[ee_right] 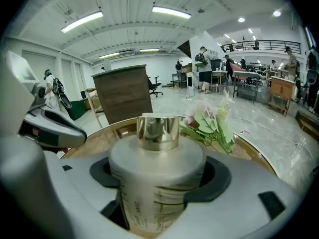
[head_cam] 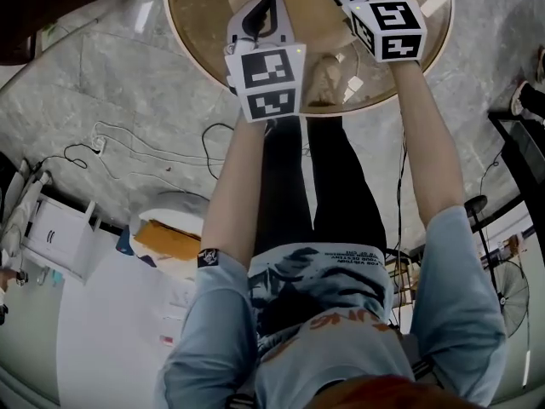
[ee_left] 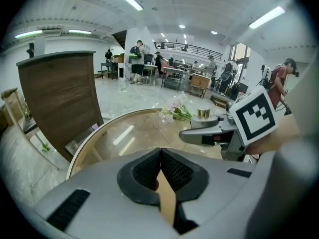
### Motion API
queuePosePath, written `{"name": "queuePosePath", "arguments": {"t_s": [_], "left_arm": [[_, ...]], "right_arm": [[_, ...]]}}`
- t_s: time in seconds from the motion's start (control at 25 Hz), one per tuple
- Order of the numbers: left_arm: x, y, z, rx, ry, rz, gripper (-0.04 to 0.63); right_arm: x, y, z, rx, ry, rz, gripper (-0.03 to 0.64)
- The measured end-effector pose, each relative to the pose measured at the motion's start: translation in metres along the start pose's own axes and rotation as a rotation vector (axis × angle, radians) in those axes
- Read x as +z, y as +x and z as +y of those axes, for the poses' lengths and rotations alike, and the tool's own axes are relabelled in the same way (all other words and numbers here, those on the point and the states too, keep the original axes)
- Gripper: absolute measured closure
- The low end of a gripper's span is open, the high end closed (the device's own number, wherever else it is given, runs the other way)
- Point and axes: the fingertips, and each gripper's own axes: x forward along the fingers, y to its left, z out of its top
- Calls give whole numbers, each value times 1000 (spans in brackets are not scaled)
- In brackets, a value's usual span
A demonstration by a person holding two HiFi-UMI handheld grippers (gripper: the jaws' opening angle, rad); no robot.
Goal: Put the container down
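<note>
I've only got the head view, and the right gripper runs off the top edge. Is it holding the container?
Observer: Yes. In the right gripper view the right gripper has its jaws clamped on the container, a white jar with a gold cap.
Operator: Anything ahead of it where I'd set it down?
Observer: Flowers lie on the table just beyond the container, to the right in that view.
Operator: And the left gripper?
Observer: The left gripper has its jaws together with nothing between them.
</note>
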Motion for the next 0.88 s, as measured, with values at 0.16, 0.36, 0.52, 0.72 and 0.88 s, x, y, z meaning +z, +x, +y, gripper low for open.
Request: {"name": "queuePosePath", "arguments": {"t_s": [0.16, 0.36, 0.52, 0.72, 0.88], "left_arm": [[-2, 6, 8, 7, -29, 9, 568], [-4, 9, 7, 17, -55, 19, 568], [-5, 7, 9, 21, -58, 26, 568], [1, 6, 19, 42, -94, 20, 568], [0, 3, 21, 44, -88, 26, 568]], "right_arm": [[10, 26, -9, 0, 0, 3, 261], [14, 43, -21, -12, -8, 0, 261], [15, 50, -26, -27, 4, -6, 261], [17, 58, -27, -7, -16, 5, 261], [22, 62, -23, 0, -19, -1, 259]]}}
